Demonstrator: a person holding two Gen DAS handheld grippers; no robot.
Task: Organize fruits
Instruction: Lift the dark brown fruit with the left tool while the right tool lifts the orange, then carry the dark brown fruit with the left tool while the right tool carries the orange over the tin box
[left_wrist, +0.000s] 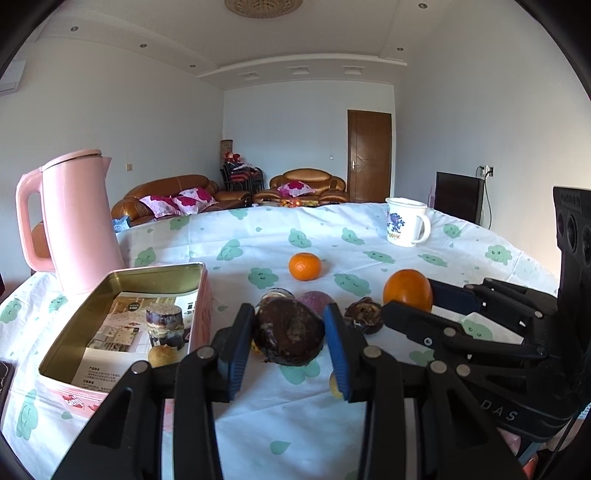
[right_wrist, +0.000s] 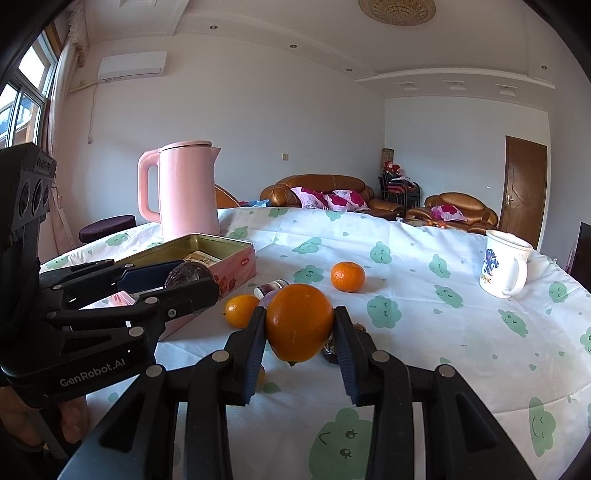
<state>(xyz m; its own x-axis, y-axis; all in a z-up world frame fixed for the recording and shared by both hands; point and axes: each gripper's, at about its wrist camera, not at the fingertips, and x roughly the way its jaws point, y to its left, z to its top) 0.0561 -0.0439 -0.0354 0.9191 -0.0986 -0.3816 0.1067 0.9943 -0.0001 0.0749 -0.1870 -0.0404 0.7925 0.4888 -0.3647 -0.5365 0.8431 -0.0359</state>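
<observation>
— What have the left tongs (left_wrist: 290, 341) got?
— They're clamped on a dark, wrinkled fruit (left_wrist: 288, 334) above the table (left_wrist: 369, 236), the tin (left_wrist: 122, 317) just left of them.
— And the right tongs (right_wrist: 300, 332)?
— Gripping an orange (right_wrist: 299, 321); a mandarin (right_wrist: 347, 276) lies beyond them.

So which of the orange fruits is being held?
The biggest orange, clamped in the right gripper. The two smaller ones lie loose on the cloth.

Black grippers (left_wrist: 288, 332), blue-padded jaws
</observation>
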